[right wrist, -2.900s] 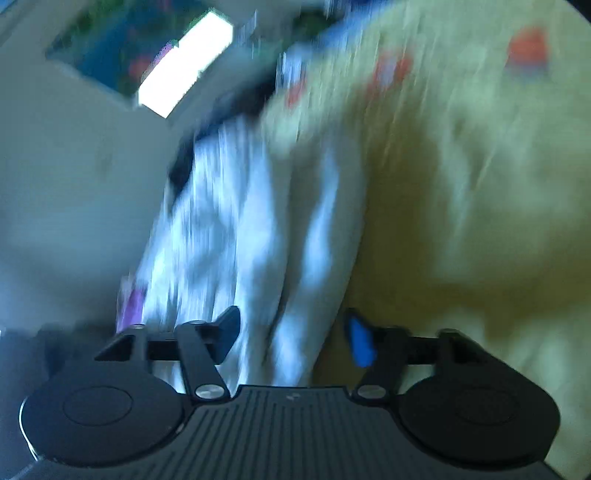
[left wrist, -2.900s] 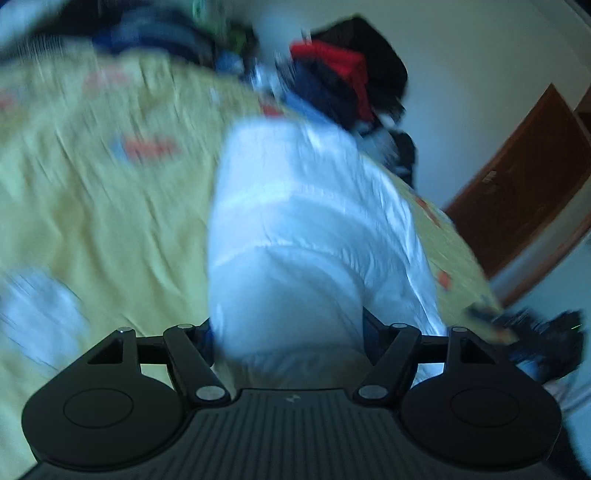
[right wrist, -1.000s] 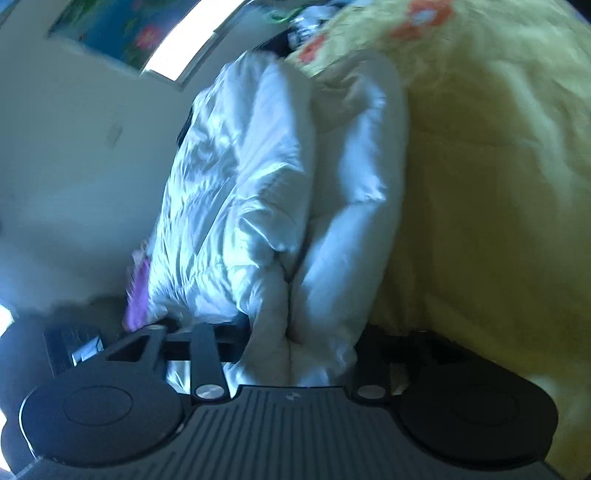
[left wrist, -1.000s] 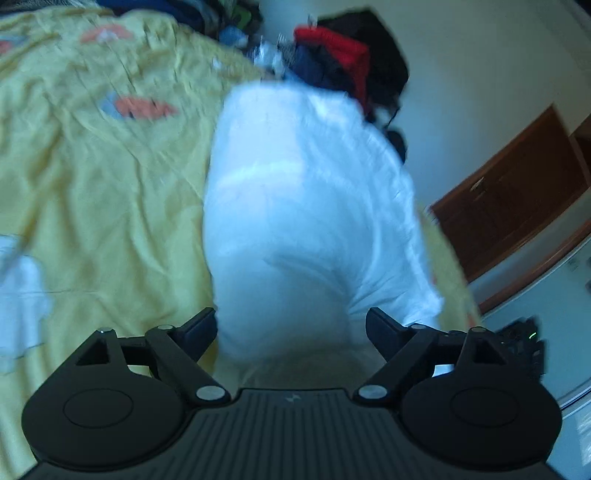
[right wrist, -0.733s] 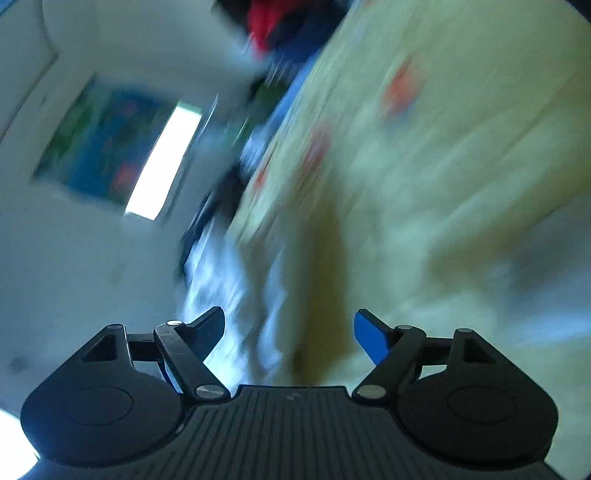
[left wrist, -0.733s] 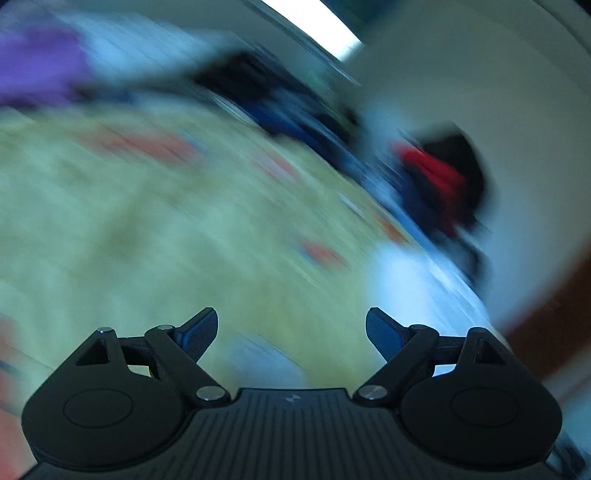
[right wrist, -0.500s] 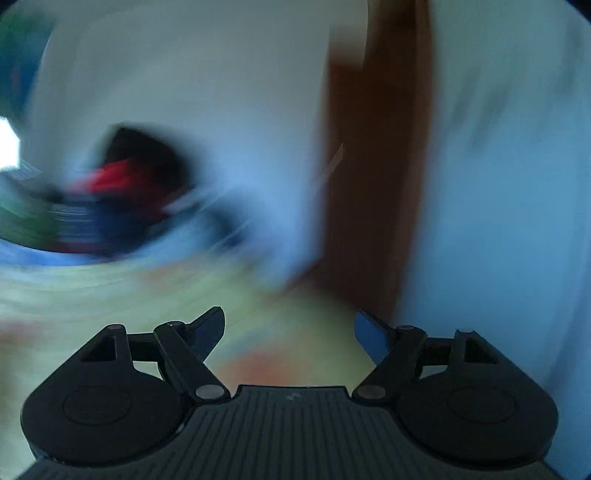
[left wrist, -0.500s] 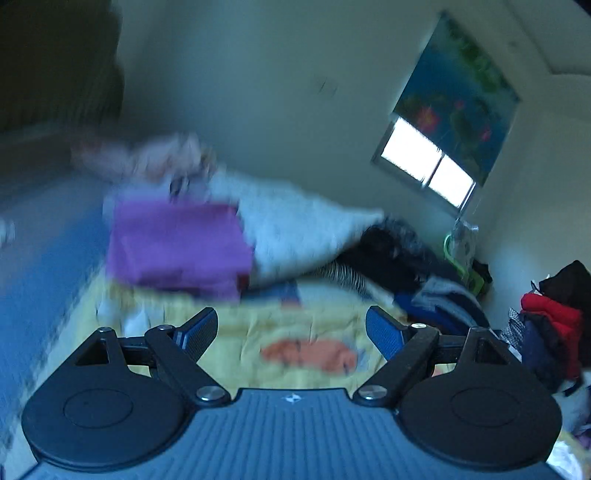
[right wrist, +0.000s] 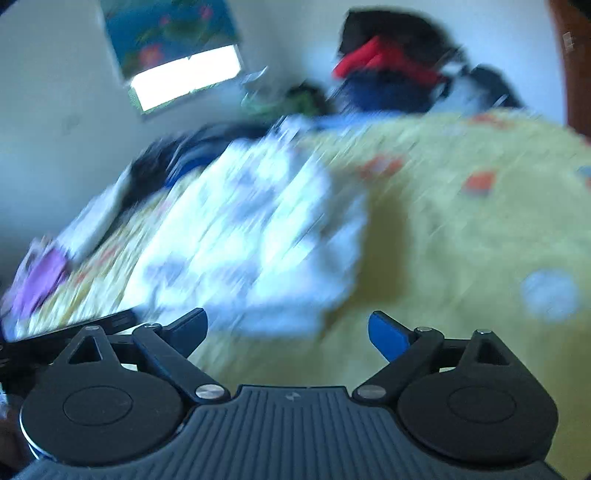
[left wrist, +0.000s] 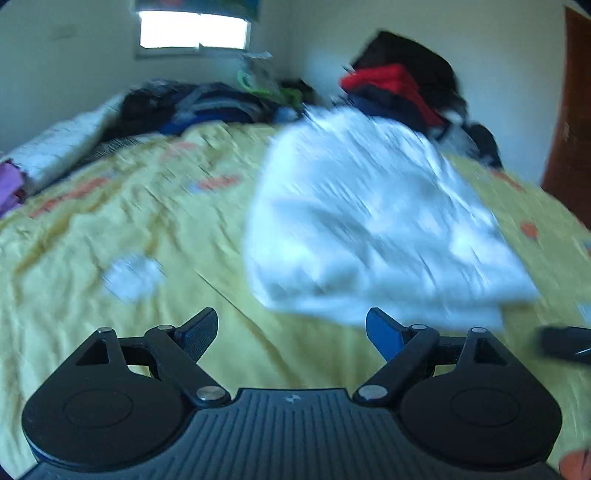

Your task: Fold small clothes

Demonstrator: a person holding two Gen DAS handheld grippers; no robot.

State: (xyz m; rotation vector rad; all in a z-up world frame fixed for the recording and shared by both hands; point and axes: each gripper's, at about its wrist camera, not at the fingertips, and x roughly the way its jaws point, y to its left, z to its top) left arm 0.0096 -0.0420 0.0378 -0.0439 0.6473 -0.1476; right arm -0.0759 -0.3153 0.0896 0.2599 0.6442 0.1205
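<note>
Both views motion-blurred, details soft.

Surface: bed w/ yellow bedspread [left wrist: 110, 221], wrinkled, orange/red printed patches scattered across it, plus a pale round patch [left wrist: 133, 277] on the near left in the left wrist view.

Task item: white garment [left wrist: 369, 229] lies folded-ish in a flat bundle on the bedspread, right of centre in the left view, left of centre in the right view [right wrist: 251, 240]. Lying loose on the bed; nothing touching it.

Left tongs [left wrist: 291, 330]: spread wide, nothing between the jaws, over bare yellow fabric just short of the garment's near edge. Right tongs [right wrist: 288, 328]: jaws have just been opening, now spread wide, empty, garment's near edge just beyond the left jaw, not pinched.

Room: pale walls, bright window [left wrist: 192, 29] at the far end w/ a colourful blue/green blind [right wrist: 166, 33] rolled partway above it. Dark clothes heap [left wrist: 207, 103] along the far side of the bed; taller pile w/ red and black items [left wrist: 399, 81] at the far right corner. Something green [left wrist: 266, 88] between the two piles, can't tell what. White pillow/bedding [left wrist: 62, 147] at far left, purple fabric [left wrist: 11, 184] at the left edge. Brown wooden door [left wrist: 572, 110] at right edge.
</note>
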